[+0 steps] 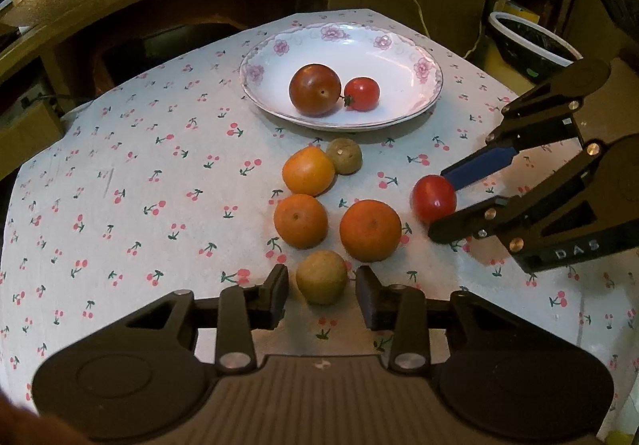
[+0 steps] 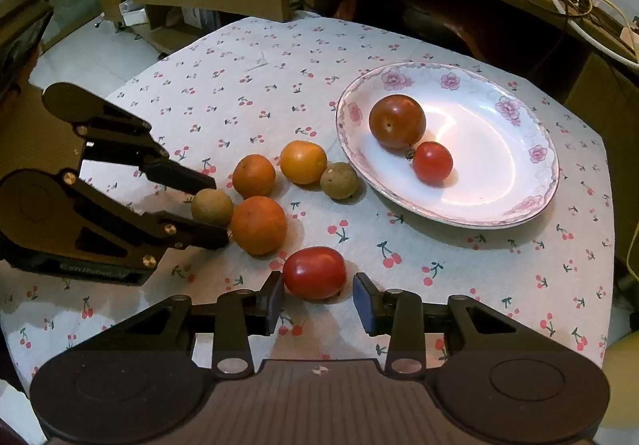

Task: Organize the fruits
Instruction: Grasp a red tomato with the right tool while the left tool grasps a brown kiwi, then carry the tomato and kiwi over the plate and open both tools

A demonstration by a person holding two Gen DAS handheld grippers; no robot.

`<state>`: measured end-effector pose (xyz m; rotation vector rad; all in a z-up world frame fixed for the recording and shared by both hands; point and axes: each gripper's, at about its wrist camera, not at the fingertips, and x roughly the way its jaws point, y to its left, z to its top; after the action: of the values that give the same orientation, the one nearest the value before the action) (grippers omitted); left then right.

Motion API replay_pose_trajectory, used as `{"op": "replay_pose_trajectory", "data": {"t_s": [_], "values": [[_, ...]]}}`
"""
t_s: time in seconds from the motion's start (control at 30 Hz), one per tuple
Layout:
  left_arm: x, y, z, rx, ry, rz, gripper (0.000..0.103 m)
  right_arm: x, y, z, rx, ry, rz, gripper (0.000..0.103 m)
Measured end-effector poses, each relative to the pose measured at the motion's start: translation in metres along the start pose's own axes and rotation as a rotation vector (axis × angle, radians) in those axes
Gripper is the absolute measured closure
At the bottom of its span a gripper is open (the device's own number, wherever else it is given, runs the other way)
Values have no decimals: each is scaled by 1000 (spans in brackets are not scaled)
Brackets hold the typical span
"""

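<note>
Near edge of the bench: my left hand-held gripper (image 1: 321, 291) has its jaws apart around a small brown-green fruit (image 1: 321, 277), with gaps on both sides and no contact that I can see. My right hand-held gripper (image 2: 318, 295) is also spread, straddling a red tomato (image 2: 314, 272). Its left pad looks to be at or almost on the skin, and the right pad is clear of it. Nothing is clamped yet.

Handling guess: the tomato is light, with smooth, slick skin and a soft body, so it bruises or splits if squeezed hard. I'd take it across the widest part at mid-height and close gently. The brown-green fruit looks firmer and rougher, and it's small and round, so it may roll out of the pads unless it's centred.

Just beyond, mid-bench, there's a cluster on the cherry-print cloth (image 1: 139, 165): the largest orange (image 1: 370, 230) is right beside the fruit I'm over, then a second orange (image 1: 300, 220), a paler yellow-orange fruit (image 1: 308, 171), and another brown-green fruit (image 1: 344, 156) touching that one. It's tight there, so there's a risk of knocking the neighbours on closing.

Toward the far edge, the floral plate (image 1: 399, 46) holds a dark red-brown tomato (image 1: 315, 89) and a small red tomato (image 1: 361, 93) side by side. There's room left on the plate.
</note>
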<state>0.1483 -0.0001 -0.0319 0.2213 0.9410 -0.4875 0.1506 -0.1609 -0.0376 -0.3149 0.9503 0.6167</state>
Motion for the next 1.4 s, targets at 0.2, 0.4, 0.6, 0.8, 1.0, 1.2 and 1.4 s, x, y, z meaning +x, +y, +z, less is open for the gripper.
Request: {"op": "replay_pose_trajectory", "data": {"t_s": [0.2, 0.4, 0.6, 0.8, 1.0, 1.2, 1.4], "values": [[-1, 0, 0, -6, 3, -5, 63, 5, 0, 3, 14, 1, 3, 65], [-2, 1, -1, -13, 5, -5, 64, 9, 1, 5, 16, -2, -5, 65], [-2, 0, -1, -9, 6, 0, 64, 10, 0, 5, 22, -6, -9, 64], [-2, -1, 0, -12, 9, 5, 66, 11, 1, 6, 28, -1, -12, 68], [-4, 1, 1, -19, 9, 17, 71, 7, 2, 7, 40, -1, -21, 69], [-12, 3, 4, -33, -13, 18, 71, -4, 0, 9, 62, -33, -26, 69], [-15, -2, 14, -29, -35, 12, 71, -13, -3, 10, 75, -54, -31, 69]]}}
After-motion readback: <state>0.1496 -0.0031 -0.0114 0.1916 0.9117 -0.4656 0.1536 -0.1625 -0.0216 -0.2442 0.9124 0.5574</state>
